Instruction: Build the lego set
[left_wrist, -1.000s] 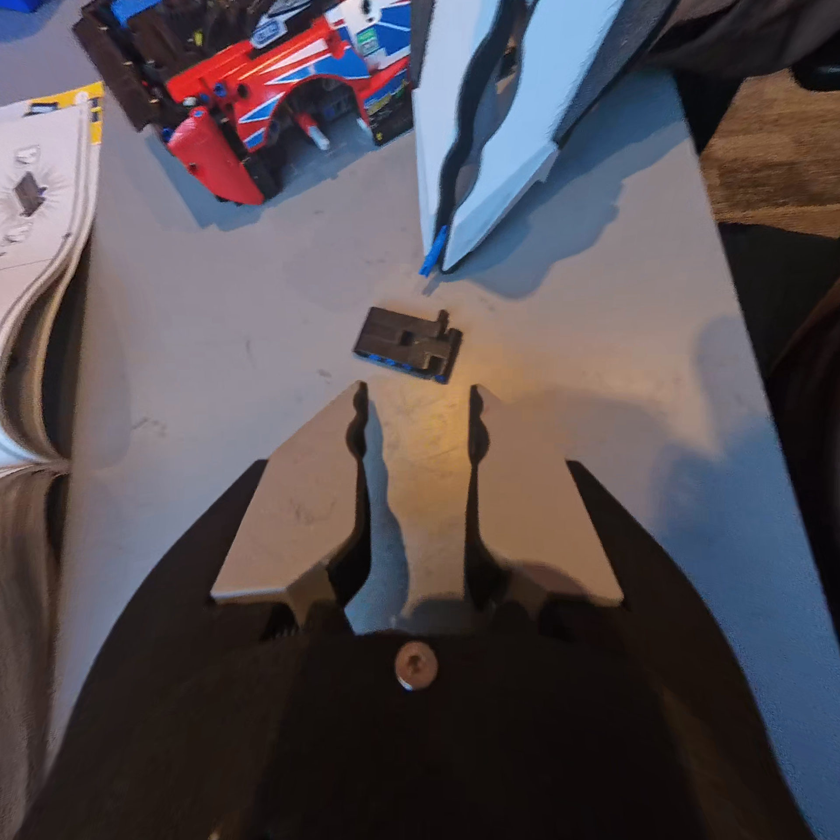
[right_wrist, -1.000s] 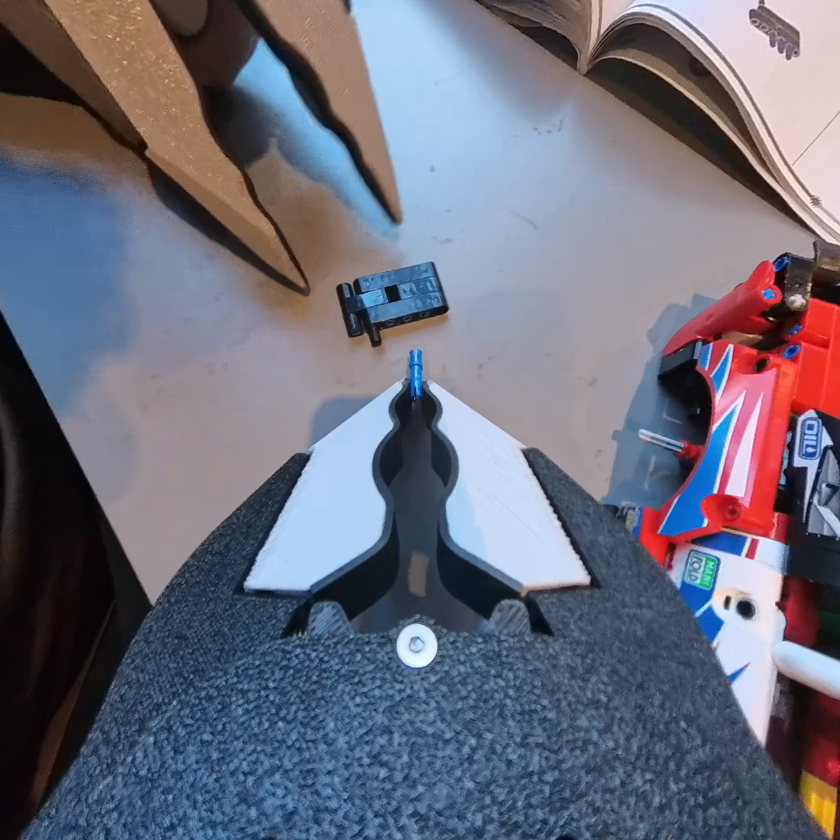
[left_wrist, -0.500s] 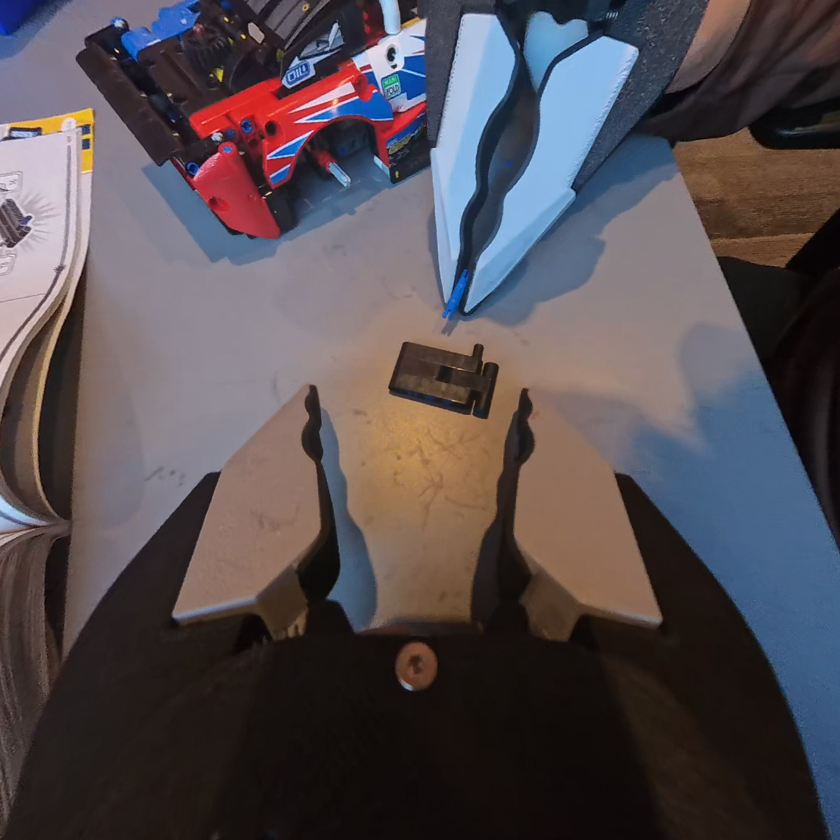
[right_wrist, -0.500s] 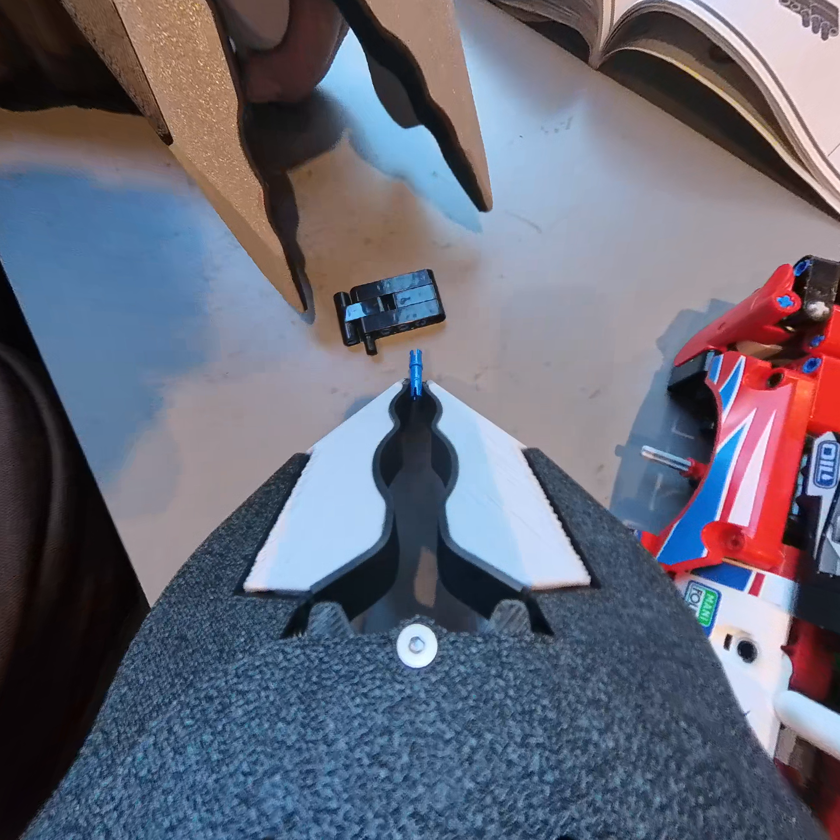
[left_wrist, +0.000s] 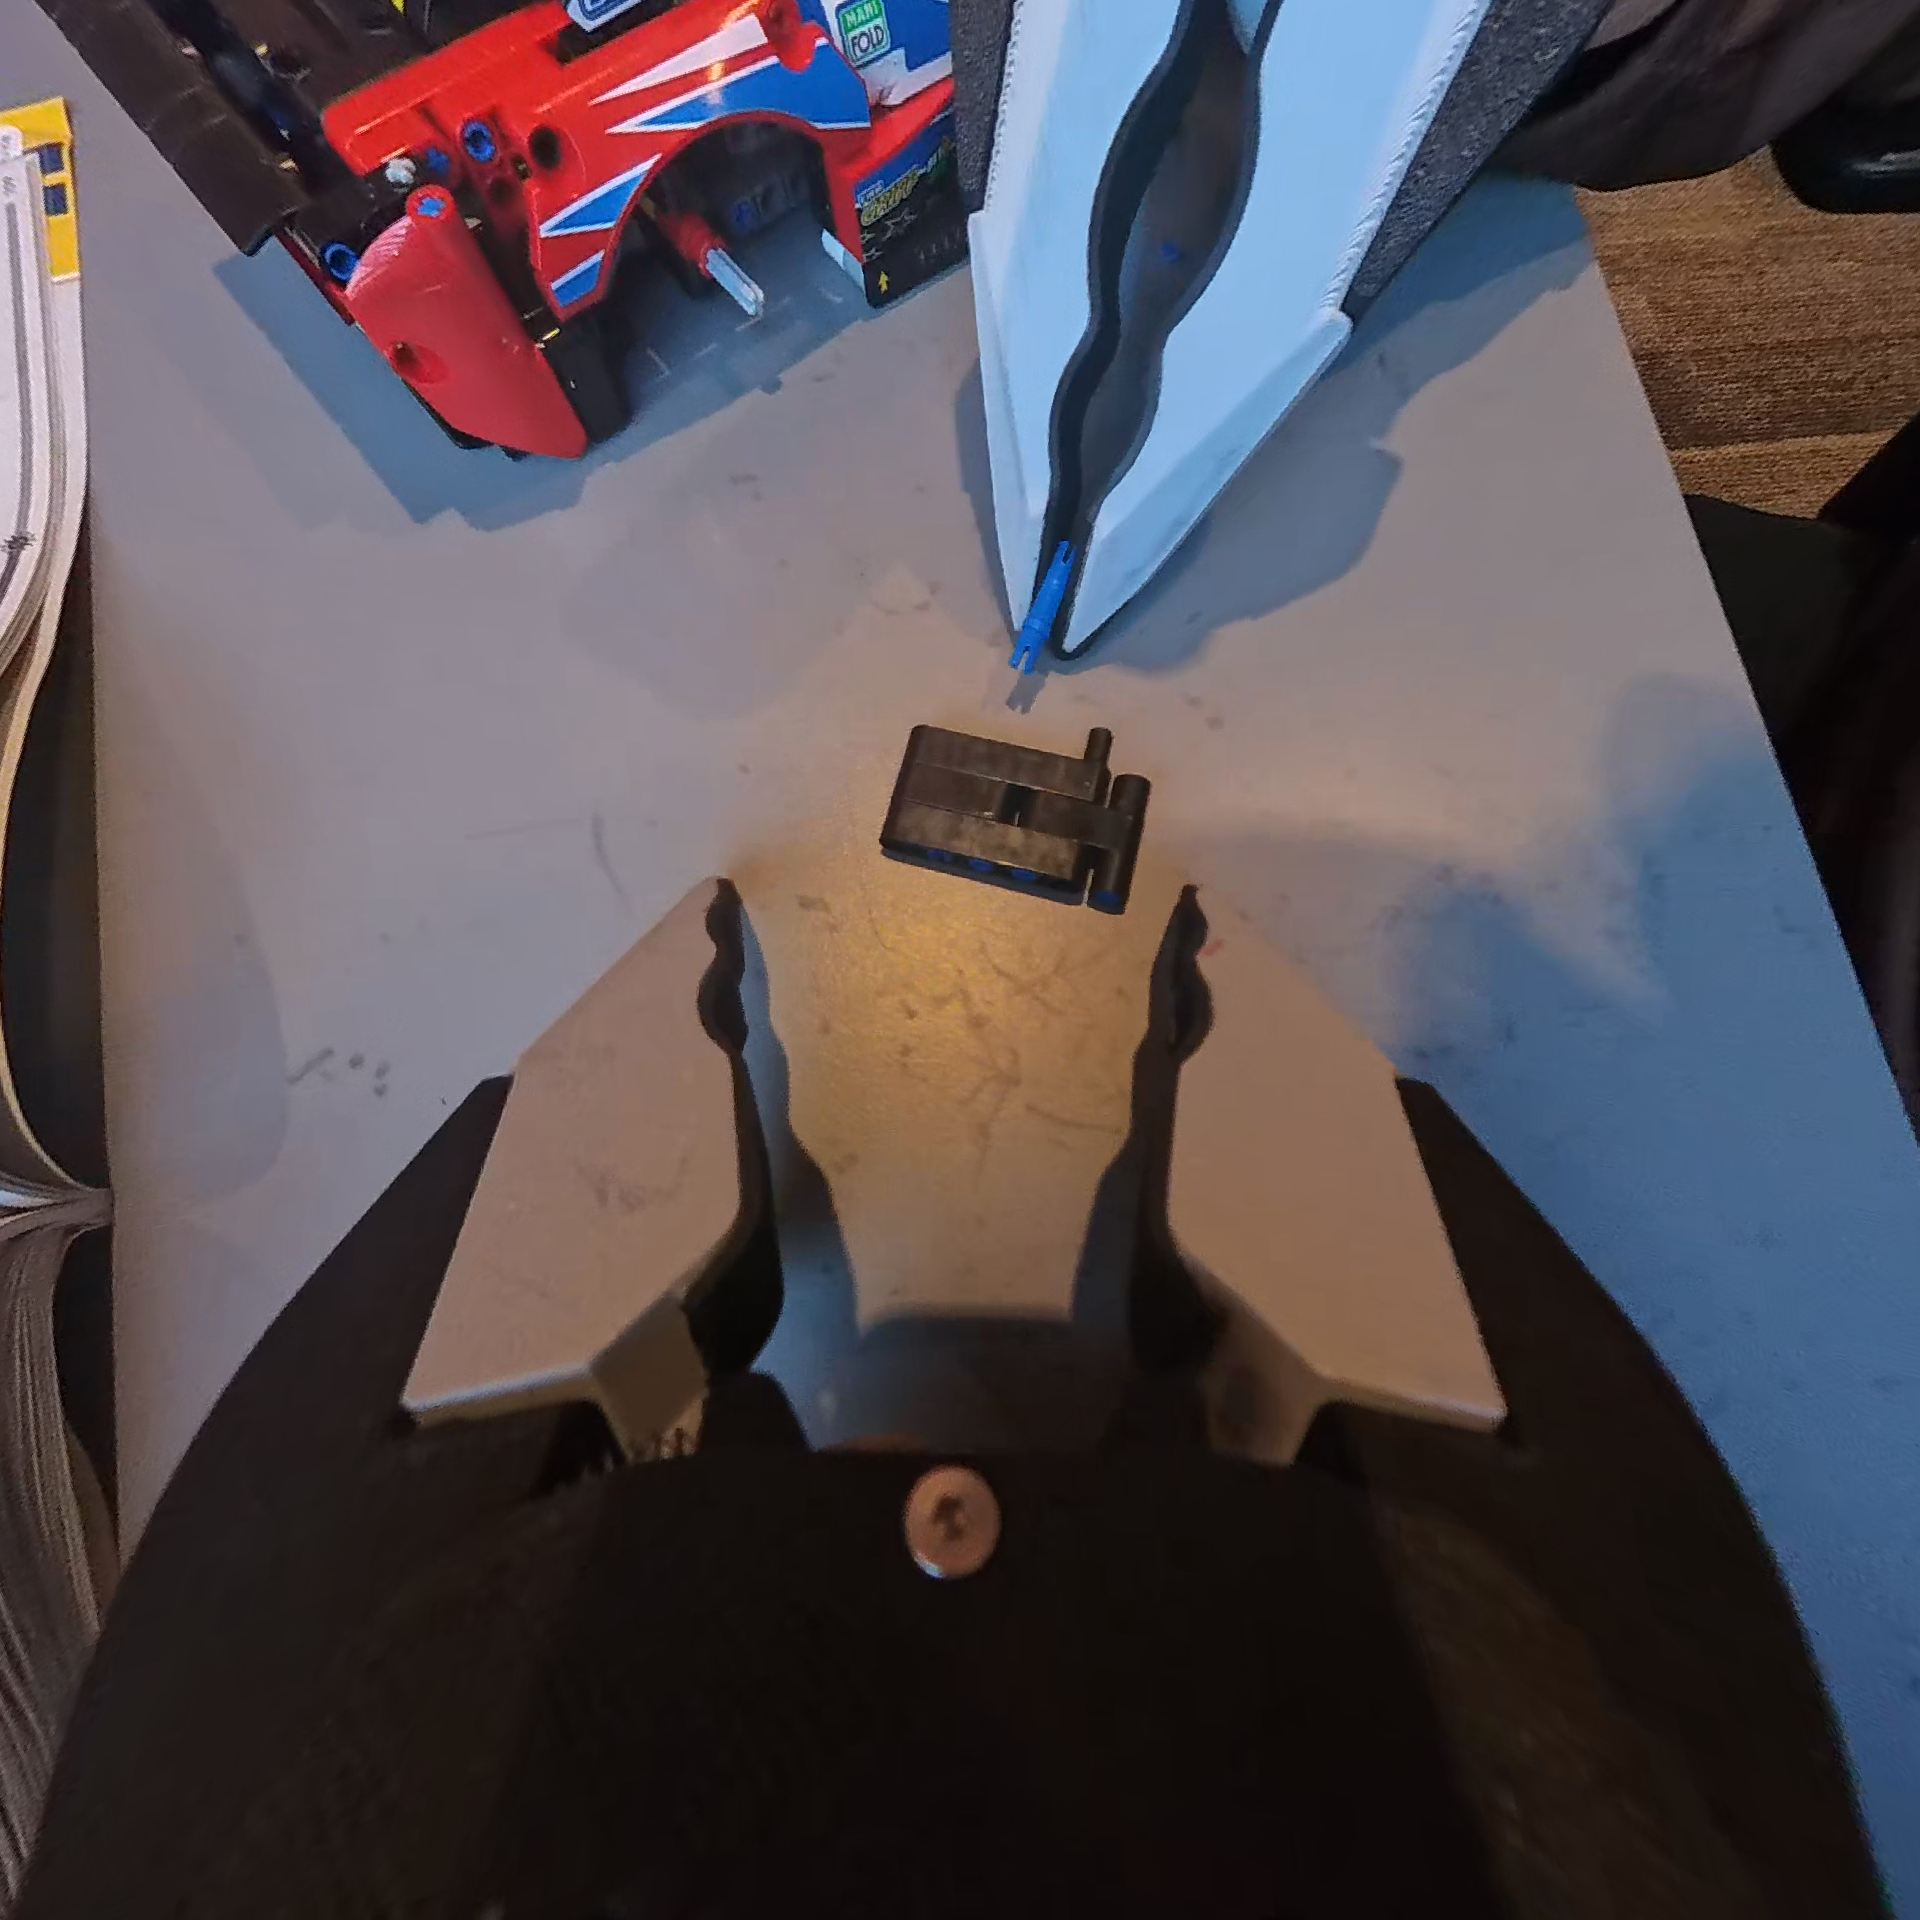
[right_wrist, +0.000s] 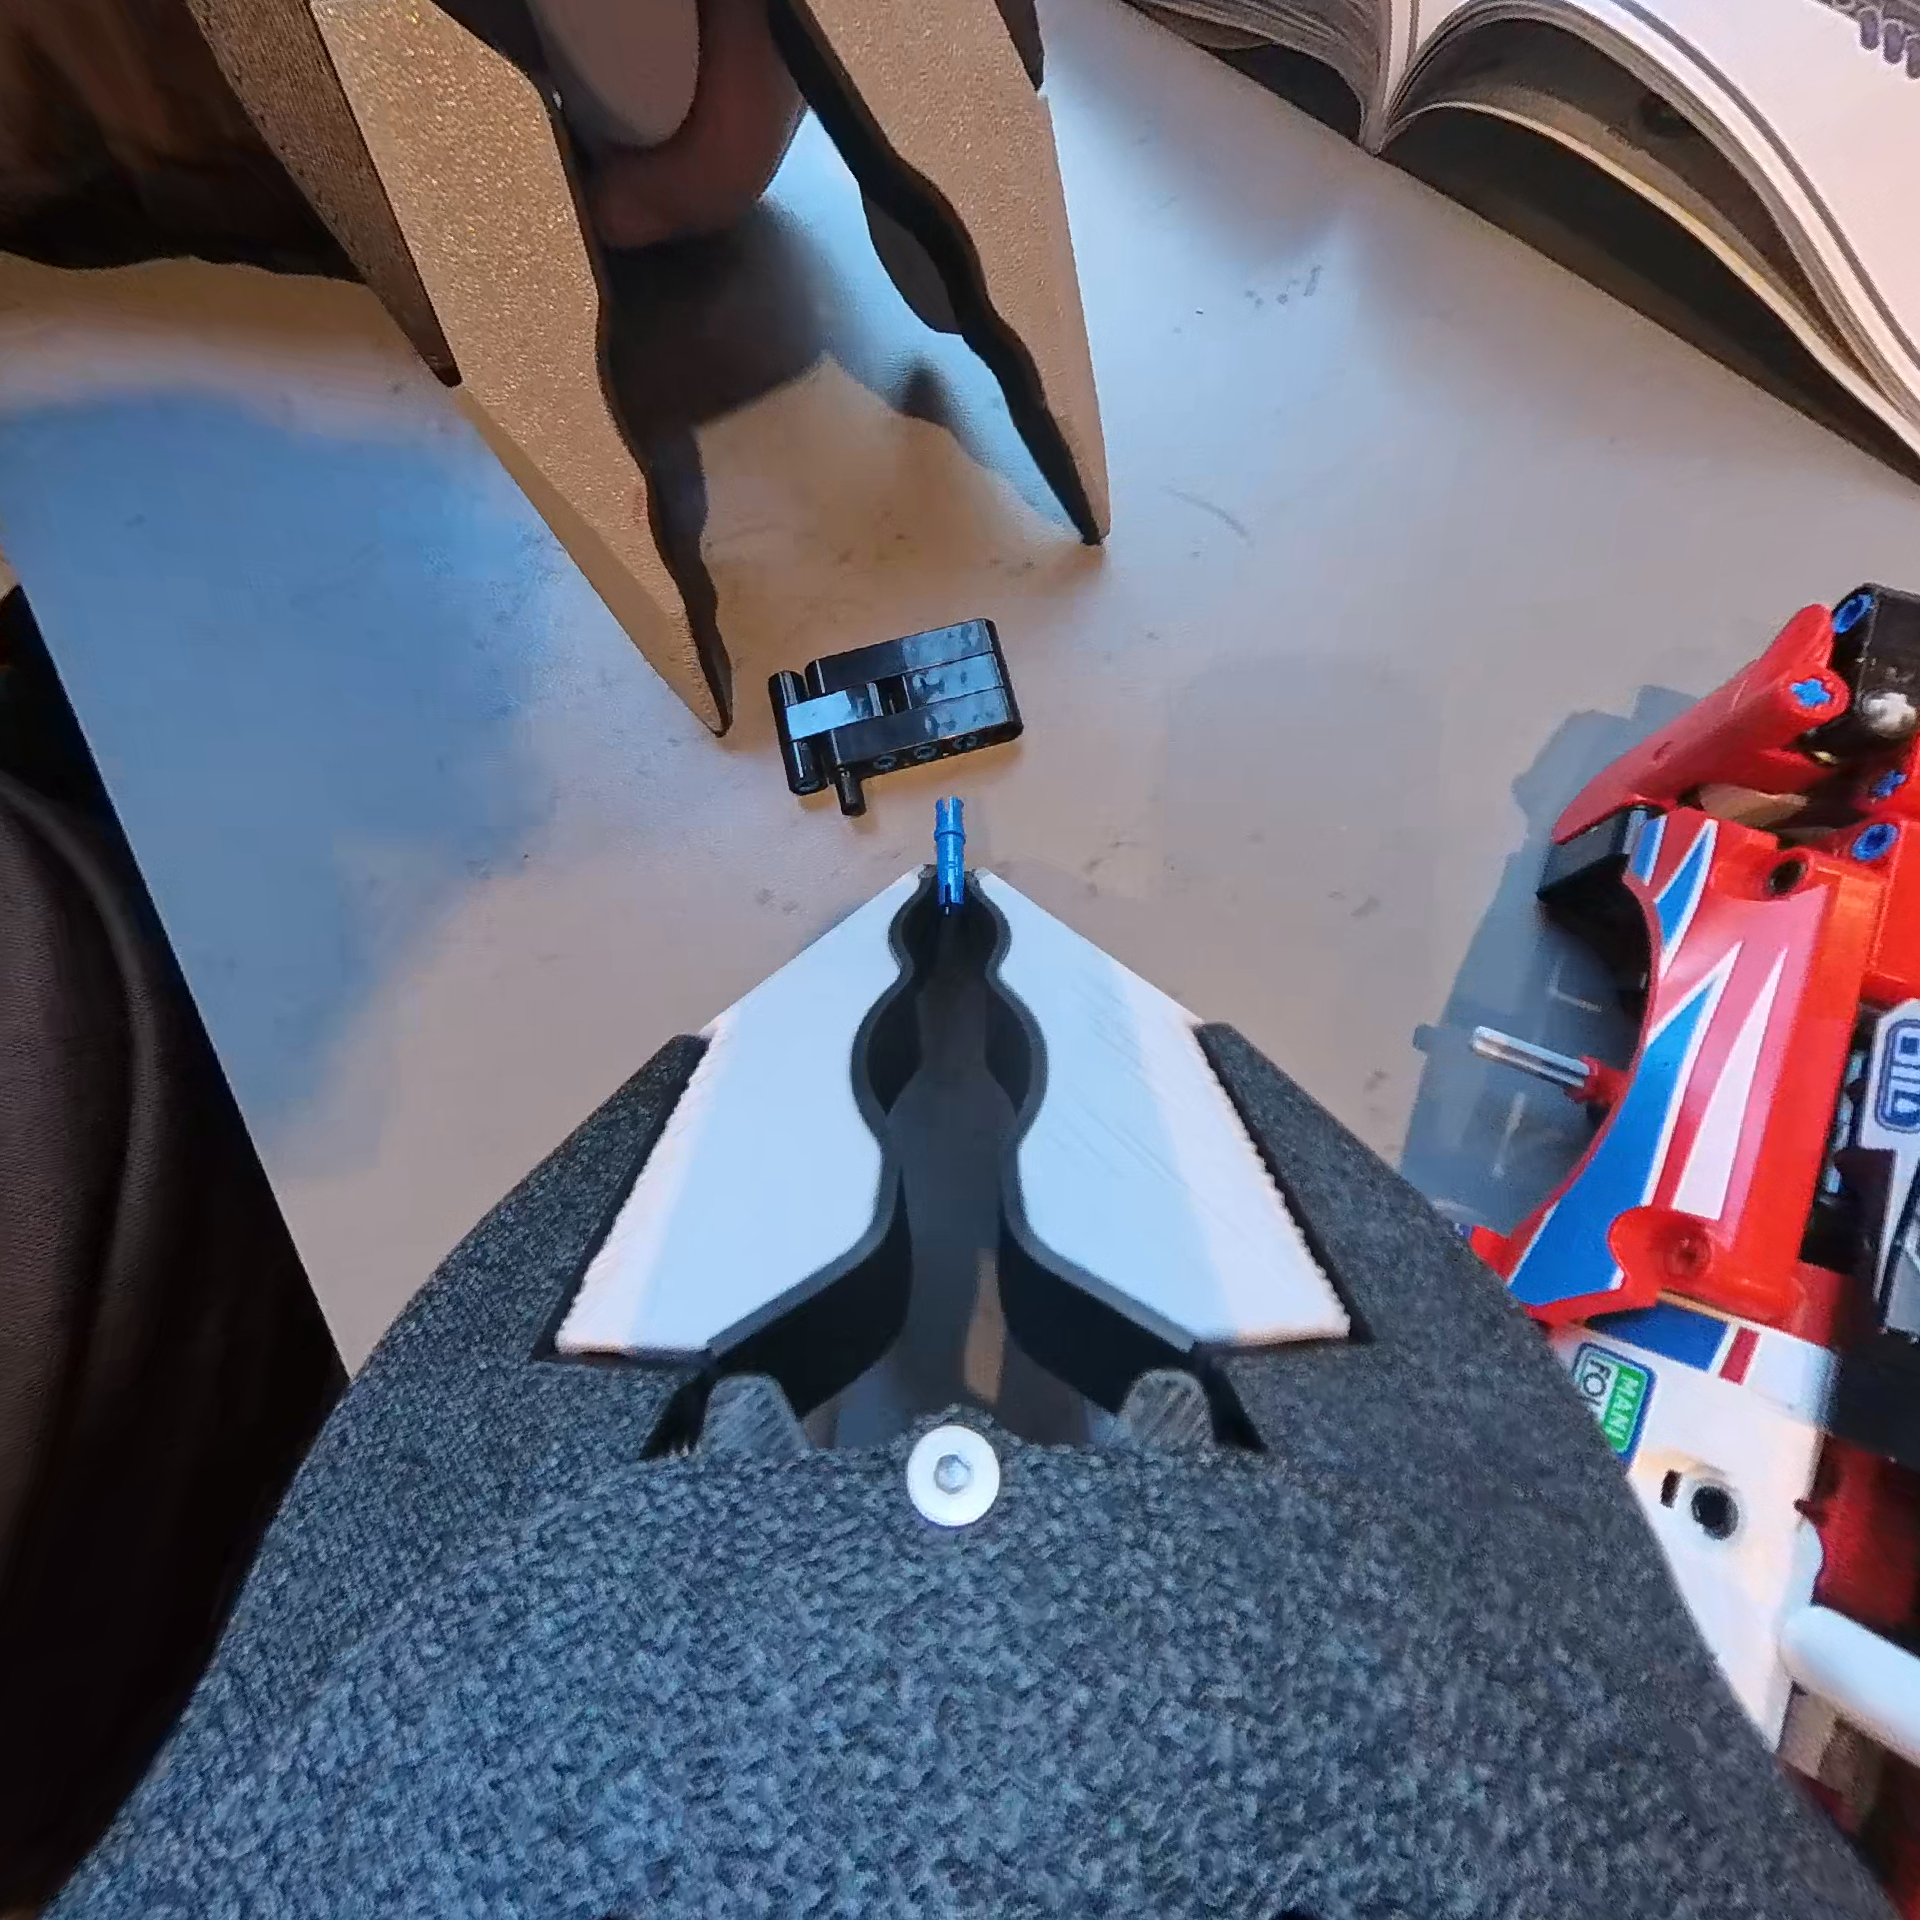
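A small black lego assembly (left_wrist: 1013, 819) with blue pins lies flat on the grey table (left_wrist: 436, 727); it also shows in the right wrist view (right_wrist: 899, 707). My left gripper (left_wrist: 954, 902) is open and empty, its tips just short of the assembly on either side. My right gripper (right_wrist: 951, 875) is shut on a blue pin (right_wrist: 948, 844), whose free end points at the assembly from a short gap. In the left wrist view the right gripper (left_wrist: 1049, 634) comes in from the far side with the blue pin (left_wrist: 1042, 611) sticking out of its tips.
A red, white and blue lego car (left_wrist: 623, 187) stands at the far left of the table; it also shows at the right in the right wrist view (right_wrist: 1714, 1091). An open instruction booklet (right_wrist: 1662, 156) lies by the table's edge (left_wrist: 31, 520). The gap from one gripper's tips to the other's is roughly 6 cm.
My left gripper has opened wider and moved closer to the black assembly. My right gripper, still holding the blue pin, has drawn nearer to the assembly.
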